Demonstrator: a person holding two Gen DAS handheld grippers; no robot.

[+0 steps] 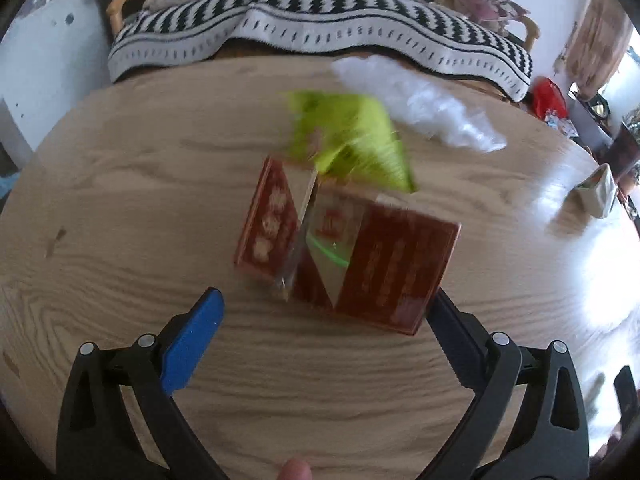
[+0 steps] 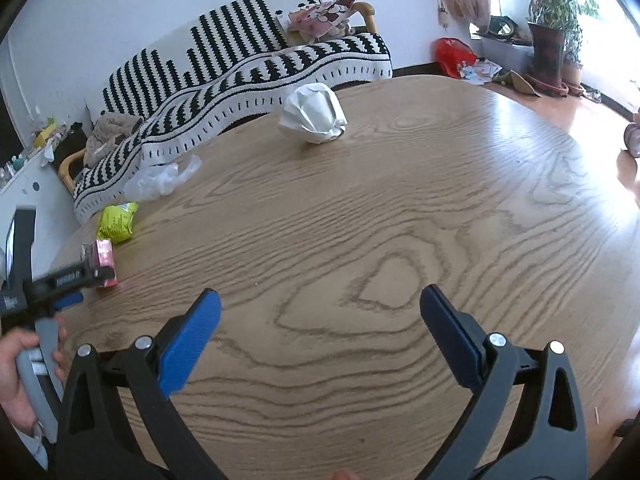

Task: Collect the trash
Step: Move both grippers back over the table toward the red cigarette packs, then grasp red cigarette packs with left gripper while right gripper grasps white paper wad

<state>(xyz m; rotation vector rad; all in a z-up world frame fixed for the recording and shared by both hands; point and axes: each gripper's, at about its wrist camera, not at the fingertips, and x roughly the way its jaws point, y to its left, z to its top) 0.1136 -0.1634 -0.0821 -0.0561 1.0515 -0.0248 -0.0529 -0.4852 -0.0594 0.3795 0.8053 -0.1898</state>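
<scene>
Left wrist: left gripper (image 1: 324,304) spread wide above table (image 1: 120,200), red carton (image 1: 348,252) lying blurred between the fingertips, right finger touching its edge; green wrapper (image 1: 352,144) and white plastic (image 1: 420,104) just beyond. Right wrist: right gripper (image 2: 320,308) spread, nothing between; paper ball (image 2: 314,114) well ahead.

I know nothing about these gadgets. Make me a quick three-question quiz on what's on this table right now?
1. True or false: the left gripper is wide open at the red box.
2. What color is the snack bag behind that box?
3. Which item lies farthest ahead of the right gripper: A) crumpled white paper ball, B) clear plastic wrap, C) a glass bottle?

Key: 1 true; 2 yellow-green; 3 A.
</scene>
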